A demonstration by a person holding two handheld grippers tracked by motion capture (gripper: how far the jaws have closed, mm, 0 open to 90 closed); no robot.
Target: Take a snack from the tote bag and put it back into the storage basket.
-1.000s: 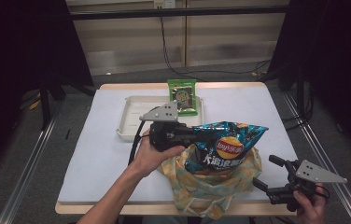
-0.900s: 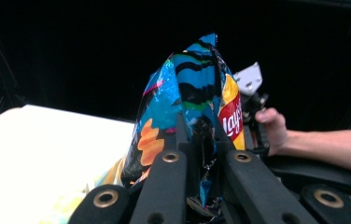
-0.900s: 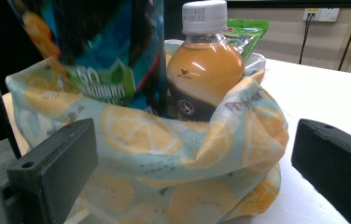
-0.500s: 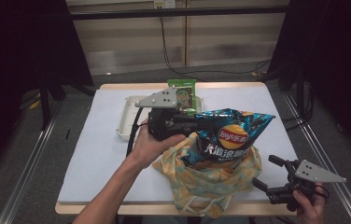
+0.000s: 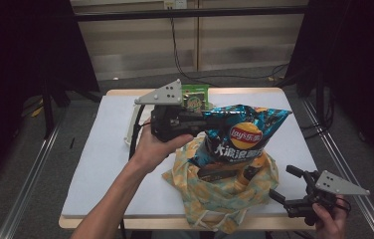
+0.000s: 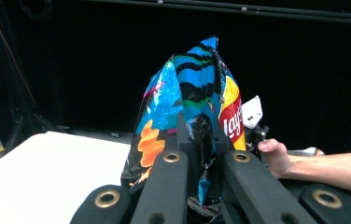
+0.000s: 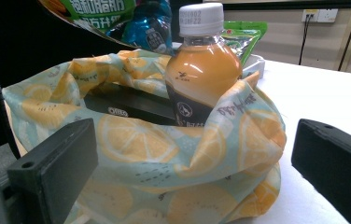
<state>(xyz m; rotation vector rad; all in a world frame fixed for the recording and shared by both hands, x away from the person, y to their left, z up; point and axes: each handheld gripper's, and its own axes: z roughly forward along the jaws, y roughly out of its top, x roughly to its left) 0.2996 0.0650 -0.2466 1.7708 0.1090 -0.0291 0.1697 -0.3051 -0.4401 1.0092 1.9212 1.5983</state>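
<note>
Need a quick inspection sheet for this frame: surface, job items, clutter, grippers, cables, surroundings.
Surface: white table, wooden edge.
Job's things: blue Lay's chip bag held in the air above the lemon-print cloth bag; cloth bag holds an orange drink bottle and a dark box.
Clutter: white tray and green snack packet at the far side.
Grippers: left gripper shut on the chip bag's edge; right gripper open, off the cloth bag, near the table's front corner.
Cables: black cable hanging from the left gripper; wall cables behind.
Surroundings: dark curtains, pale wall panels, grey floor.
</note>
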